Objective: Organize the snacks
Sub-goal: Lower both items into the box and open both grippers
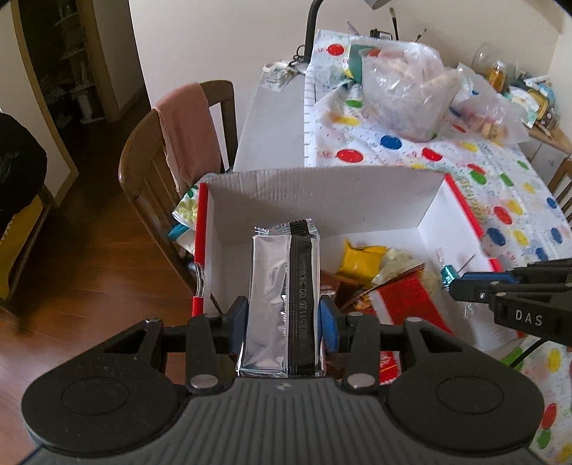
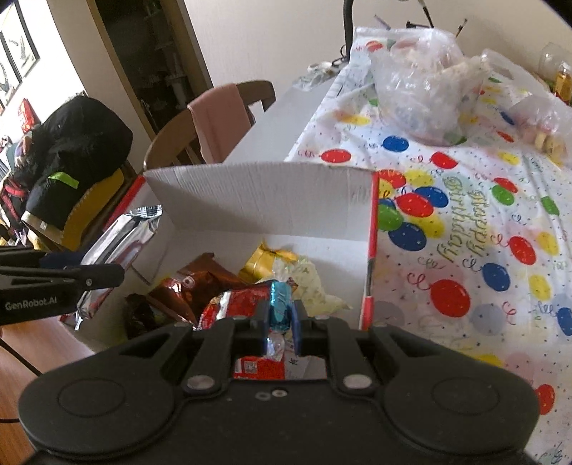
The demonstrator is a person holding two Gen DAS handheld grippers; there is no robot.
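My left gripper (image 1: 284, 314) is shut on a silver foil snack packet (image 1: 282, 286) with a black printed seam, held upright over the left part of a white cardboard box (image 1: 321, 200). The same packet (image 2: 118, 246) and the left gripper's fingers (image 2: 85, 275) show at the left of the right wrist view. My right gripper (image 2: 280, 318) is shut on a small blue foil-wrapped candy (image 2: 280, 304), above the snacks in the box (image 2: 257, 200). That candy (image 1: 447, 275) also shows at the right gripper's tip in the left wrist view. Inside the box lie a yellow packet (image 1: 361, 261), a brown foil packet (image 2: 189, 286) and a red packet (image 2: 236, 304).
The box sits on a table with a balloon-print cloth (image 2: 464, 232). Clear plastic bags of food (image 2: 422, 89) lie at the far end. A wooden chair (image 1: 150, 171) with a pink cloth (image 1: 189, 132) stands left of the table, beside a wooden floor (image 1: 89, 268). A black lamp stem (image 1: 311, 32) rises at the back.
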